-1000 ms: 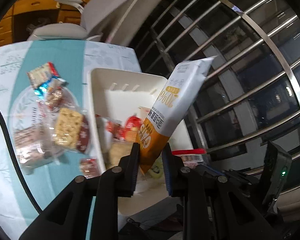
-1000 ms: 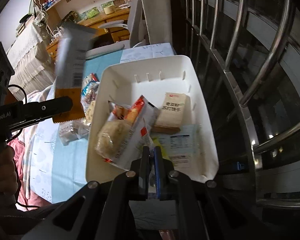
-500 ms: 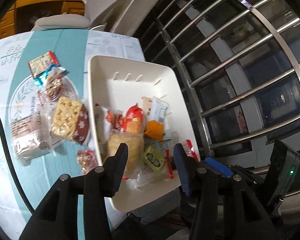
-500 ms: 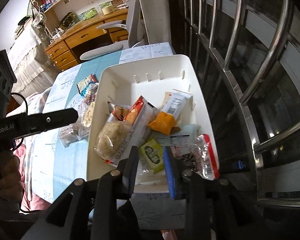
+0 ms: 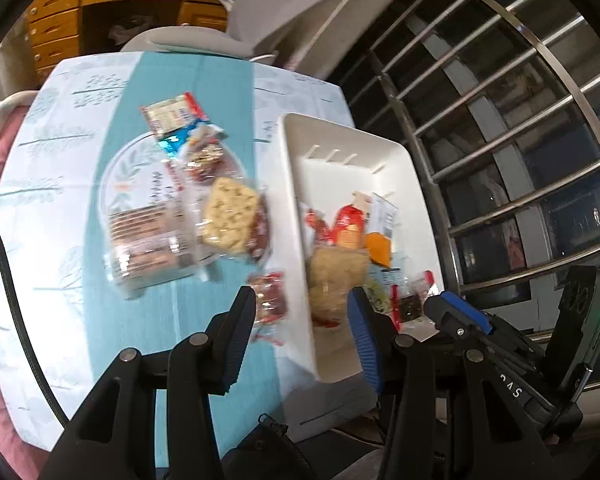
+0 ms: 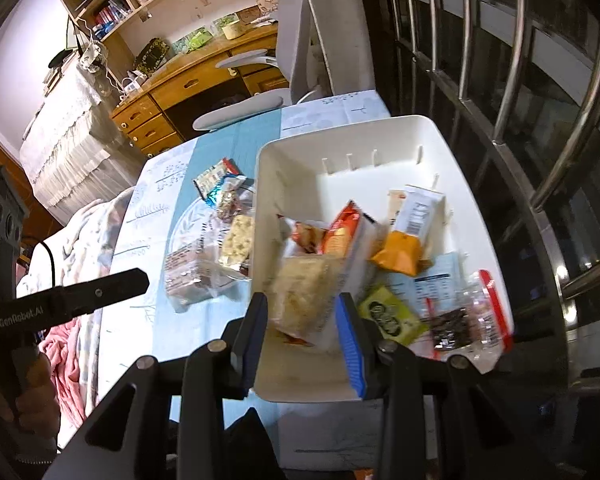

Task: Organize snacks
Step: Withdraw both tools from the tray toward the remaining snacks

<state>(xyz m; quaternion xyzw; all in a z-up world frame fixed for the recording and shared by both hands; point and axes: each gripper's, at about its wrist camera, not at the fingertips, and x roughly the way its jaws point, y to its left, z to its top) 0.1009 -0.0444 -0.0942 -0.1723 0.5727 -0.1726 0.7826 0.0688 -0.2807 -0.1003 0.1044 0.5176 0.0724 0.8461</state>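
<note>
The small red snack packet [image 5: 269,300] lies on the teal tablecloth [image 5: 188,312] just outside the left wall of the white bin [image 5: 296,240], and is judged the likely next pick. It sits directly ahead of the left gripper [image 5: 302,322], just beyond the left fingertip and slightly left of the gap between the jaws; its long axis appears to run roughly away from the camera, though motion blur prevents a firm reading. The left gripper is spread wide and holds nothing. The right gripper [image 6: 302,326], also spread wide and empty, hovers over the near end of the bin above a pale biscuit pack [image 6: 304,296], so the left gripper is the nearer one to the loose packets. Further out on the cloth lie a cracker pack [image 5: 230,216], a clear-wrapped wafer pack [image 5: 144,236] and a red-and-white wrapper [image 5: 174,114]. Inside the bin, an orange-and-white pouch [image 6: 406,236] rests on other packs. The red packet is hidden in the right wrist view, and the bin's near wall is partly covered by gripper fingers in both views.
</note>
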